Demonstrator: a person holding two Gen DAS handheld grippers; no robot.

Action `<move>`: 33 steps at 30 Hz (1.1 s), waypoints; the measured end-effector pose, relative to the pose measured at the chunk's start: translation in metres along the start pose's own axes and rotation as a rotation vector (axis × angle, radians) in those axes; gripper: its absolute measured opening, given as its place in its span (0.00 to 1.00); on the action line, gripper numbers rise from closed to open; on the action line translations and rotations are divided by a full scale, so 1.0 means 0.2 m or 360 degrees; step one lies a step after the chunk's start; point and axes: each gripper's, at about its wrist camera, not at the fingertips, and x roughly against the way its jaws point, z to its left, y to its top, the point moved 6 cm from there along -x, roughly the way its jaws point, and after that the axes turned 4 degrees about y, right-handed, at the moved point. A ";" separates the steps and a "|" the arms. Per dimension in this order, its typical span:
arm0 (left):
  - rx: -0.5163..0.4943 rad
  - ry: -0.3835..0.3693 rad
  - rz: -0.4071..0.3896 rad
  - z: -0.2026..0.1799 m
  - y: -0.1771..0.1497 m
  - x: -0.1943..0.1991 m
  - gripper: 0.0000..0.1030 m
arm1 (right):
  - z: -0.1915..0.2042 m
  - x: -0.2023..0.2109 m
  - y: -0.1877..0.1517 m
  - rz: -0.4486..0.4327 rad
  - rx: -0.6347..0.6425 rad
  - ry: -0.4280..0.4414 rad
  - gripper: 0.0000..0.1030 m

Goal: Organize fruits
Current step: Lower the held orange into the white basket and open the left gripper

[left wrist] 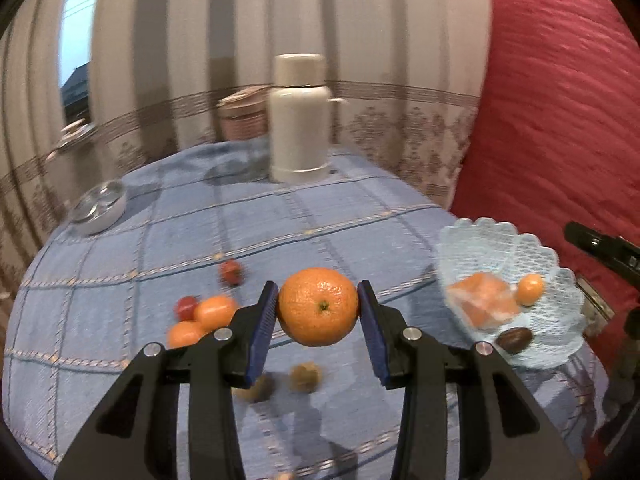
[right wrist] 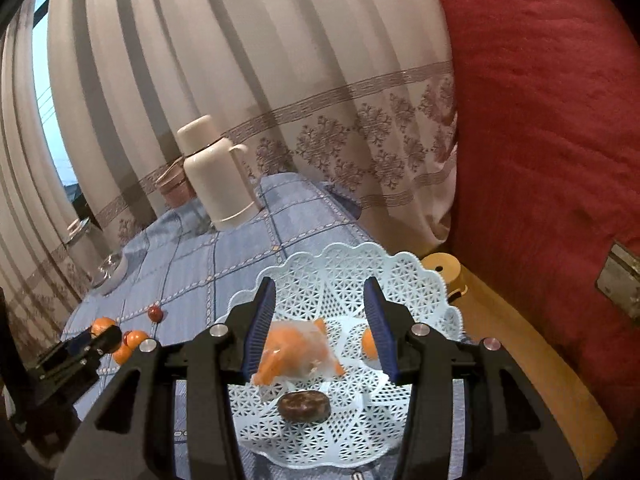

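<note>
Left wrist view, item one: my left gripper (left wrist: 318, 312), jaws clamped on a large orange (left wrist: 318, 306) at its widest girth, stem end facing the camera, lifted clear of the blue checked tablecloth (left wrist: 240, 220). I judge it bound for the basket, which is why I carry it above the loose fruit.

Item two, below and left of the jaws: two small oranges (left wrist: 204, 320) touching each other, two small red fruits (left wrist: 230, 273) near them, and two brownish lumps beneath the gripper, too blurred to name.

Item three, to the right: pale blue lattice basket (left wrist: 552, 320), already holding a clear bag of orange pieces (left wrist: 482, 304), a small orange fruit (left wrist: 530, 289) and a dark brown piece (left wrist: 515, 340).

Item four, right wrist view: my right gripper (right wrist: 320, 332), jaws apart and empty, hovering over the basket, the bag behind its pads.

Item five, far end: white flask (left wrist: 298, 120) and a shallow white dish (left wrist: 98, 208). The red bedding's extent is cut off by the frame.
</note>
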 end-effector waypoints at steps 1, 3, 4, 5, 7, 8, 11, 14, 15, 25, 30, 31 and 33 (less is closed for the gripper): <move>-0.0015 -0.0026 -0.0003 -0.04 0.01 0.00 0.40 | -0.01 0.00 0.00 -0.0004 -0.0006 -0.0003 0.46; -0.0062 -0.0074 -0.0008 -0.15 0.02 -0.01 0.40 | -0.03 0.02 0.02 -0.0020 -0.0021 -0.0012 0.46; -0.0087 -0.0096 -0.0011 -0.20 0.02 -0.01 0.40 | -0.04 0.03 0.03 -0.0026 -0.0026 -0.0014 0.46; -0.0112 -0.0118 -0.0011 -0.25 0.01 -0.02 0.40 | -0.04 0.03 0.04 -0.0030 -0.0030 -0.0015 0.46; -0.0166 -0.0174 -0.0004 -0.36 0.01 -0.03 0.40 | -0.06 0.04 0.04 -0.0039 -0.0039 -0.0017 0.46; -0.0196 -0.0205 0.0000 -0.41 0.01 -0.04 0.40 | -0.06 0.04 0.05 -0.0040 -0.0044 -0.0018 0.46; -0.0255 -0.0269 -0.0004 -0.53 0.00 -0.05 0.40 | -0.07 0.04 0.05 -0.0037 -0.0052 -0.0018 0.46; -0.0283 -0.0320 -0.0003 -0.62 0.01 -0.06 0.40 | -0.08 0.05 0.05 -0.0040 -0.0058 -0.0018 0.46; -0.0288 -0.0343 0.0004 -0.65 0.01 -0.07 0.40 | -0.09 0.05 0.06 -0.0043 -0.0062 -0.0021 0.46; -0.0303 -0.0435 0.0092 -0.77 -0.01 -0.17 0.40 | -0.14 0.07 0.08 -0.0073 -0.0109 -0.0044 0.46; -0.0299 -0.0482 0.0134 -0.79 -0.03 -0.21 0.40 | -0.14 0.06 0.08 -0.0067 -0.0105 -0.0040 0.46; -0.0296 -0.0490 0.0144 -0.79 -0.04 -0.22 0.40 | -0.14 0.06 0.08 -0.0067 -0.0106 -0.0040 0.46; -0.0285 -0.0491 0.0144 -0.79 -0.04 -0.22 0.41 | -0.14 0.06 0.08 -0.0067 -0.0107 -0.0040 0.46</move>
